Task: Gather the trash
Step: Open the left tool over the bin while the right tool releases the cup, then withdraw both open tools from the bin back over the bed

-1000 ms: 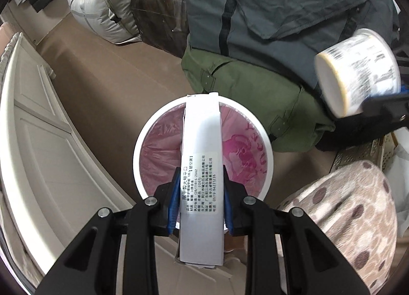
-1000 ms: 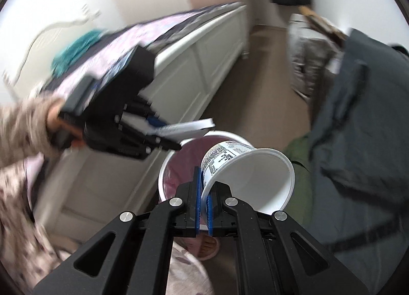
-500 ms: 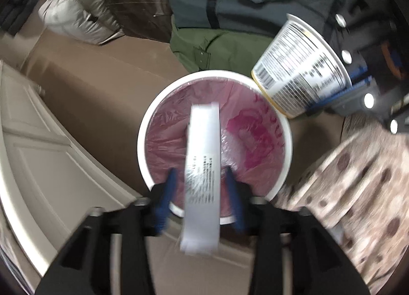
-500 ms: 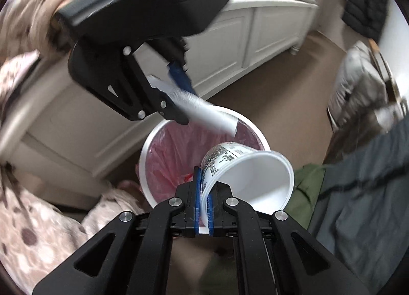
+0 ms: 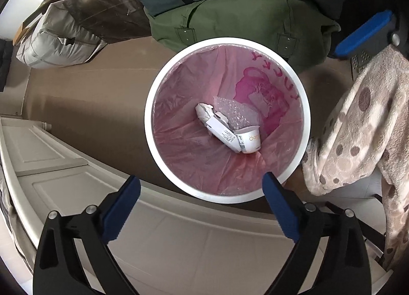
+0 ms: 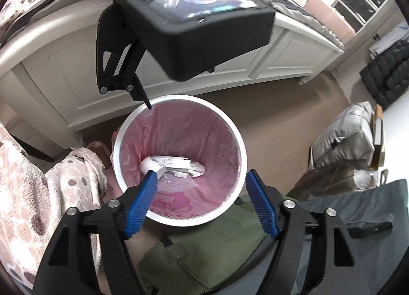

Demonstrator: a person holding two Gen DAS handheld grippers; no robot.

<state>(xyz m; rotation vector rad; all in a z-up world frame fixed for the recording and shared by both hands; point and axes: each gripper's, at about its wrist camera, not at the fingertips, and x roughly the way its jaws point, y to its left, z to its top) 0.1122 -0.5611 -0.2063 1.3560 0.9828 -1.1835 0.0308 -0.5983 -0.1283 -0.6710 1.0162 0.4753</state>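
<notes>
Left gripper [image 5: 201,187] and right gripper [image 6: 200,183] hanging released, empty, jaws just opening over bin [image 5: 158,95]. Box [image 5: 222,135] and cup [image 5: 250,140] lying inside at bottom. Risk: right one, near far rim, clipping it, tipping bin.

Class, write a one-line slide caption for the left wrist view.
Open left gripper hangs above the white bin, where the paper cup and flat box lie on the pink liner.

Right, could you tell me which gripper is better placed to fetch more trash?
Right, marginally. Both the left gripper and right gripper have just opened, empty, over the bin, with box and cup inside. The left hangs by the bed frame; the right is freer beside the green bag. No other trash shows.
</notes>
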